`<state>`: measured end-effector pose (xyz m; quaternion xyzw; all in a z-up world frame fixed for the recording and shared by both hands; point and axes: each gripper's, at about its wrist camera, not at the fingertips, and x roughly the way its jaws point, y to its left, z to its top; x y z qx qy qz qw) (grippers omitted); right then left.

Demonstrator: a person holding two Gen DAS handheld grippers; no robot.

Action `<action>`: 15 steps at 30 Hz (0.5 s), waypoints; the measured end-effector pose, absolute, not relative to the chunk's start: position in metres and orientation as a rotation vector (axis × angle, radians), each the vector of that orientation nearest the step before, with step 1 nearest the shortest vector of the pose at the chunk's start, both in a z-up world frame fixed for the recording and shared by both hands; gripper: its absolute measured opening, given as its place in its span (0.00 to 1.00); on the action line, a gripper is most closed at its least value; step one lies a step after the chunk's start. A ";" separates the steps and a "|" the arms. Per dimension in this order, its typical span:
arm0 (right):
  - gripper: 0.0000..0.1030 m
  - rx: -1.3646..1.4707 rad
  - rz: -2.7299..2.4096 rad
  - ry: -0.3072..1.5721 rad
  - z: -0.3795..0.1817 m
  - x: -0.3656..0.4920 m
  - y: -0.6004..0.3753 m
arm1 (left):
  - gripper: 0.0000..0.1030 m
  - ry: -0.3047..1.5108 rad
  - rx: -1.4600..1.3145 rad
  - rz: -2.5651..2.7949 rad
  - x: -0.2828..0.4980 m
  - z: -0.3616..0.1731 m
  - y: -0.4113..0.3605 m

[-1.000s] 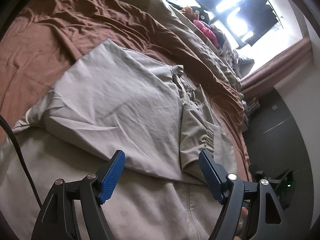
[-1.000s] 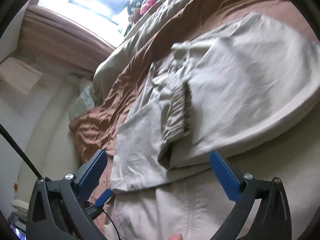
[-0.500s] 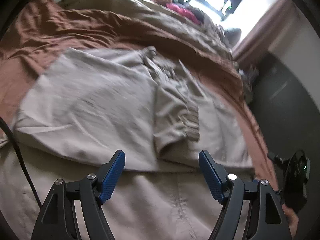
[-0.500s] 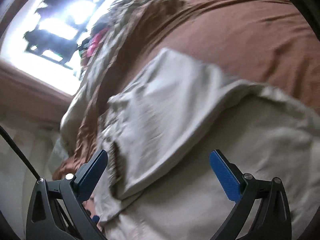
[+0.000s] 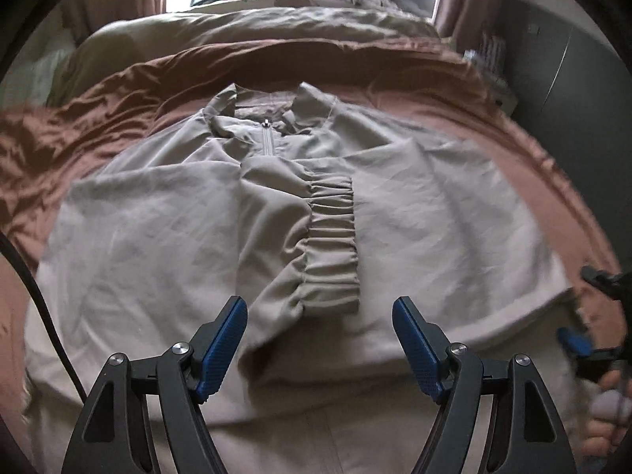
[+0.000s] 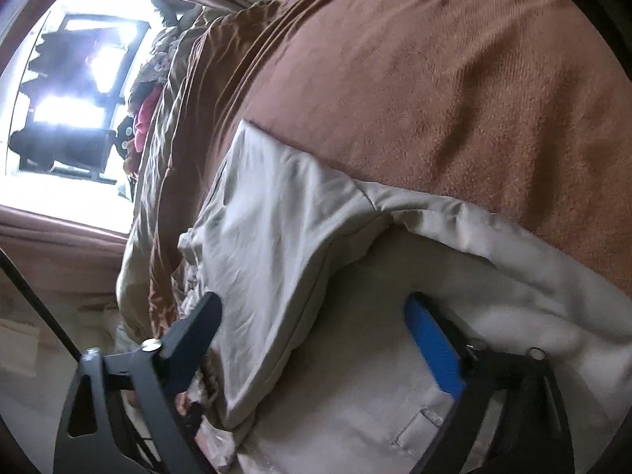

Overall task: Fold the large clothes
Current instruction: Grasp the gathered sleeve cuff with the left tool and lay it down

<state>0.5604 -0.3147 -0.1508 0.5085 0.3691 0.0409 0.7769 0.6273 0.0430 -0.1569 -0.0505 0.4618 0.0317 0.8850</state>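
A large beige jacket lies spread across a bed covered with a rumpled brown sheet, its collar and zip pointing toward the far end of the bed, where a bright window shows behind a heap of pink and dark things. Both sleeves are folded in over the chest — the left wrist view shows one gathered elastic cuff lying near the middle of the garment, just ahead of the left gripper. That gripper hangs above the jacket's lower part with its blue fingers spread well apart and released, nothing between them. The right gripper sits at the jacket's side edge, seen rolled, so the bed runs up the frame at a slant. Its fingers are closing, yet a clear gap stays between them; the folded sleeve and the jacket's body lie beneath that gap, and the pads are not pressing on the cloth. A black cable curves along the left edge of the left wrist view, and a person's hand shows blurred at its right edge.
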 end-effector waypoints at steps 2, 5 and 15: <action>0.67 1.122 0.079 0.799 -0.158 0.563 -0.322 | 0.75 0.982 -0.074 0.074 0.637 -0.165 0.040; 0.48 1.155 0.070 0.785 -0.166 0.563 -0.328 | 0.75 1.021 0.005 0.119 0.653 -0.180 0.039; 0.25 1.228 0.026 0.731 -0.181 0.551 -0.333 | 0.46 0.943 -0.057 0.153 0.641 -0.155 0.081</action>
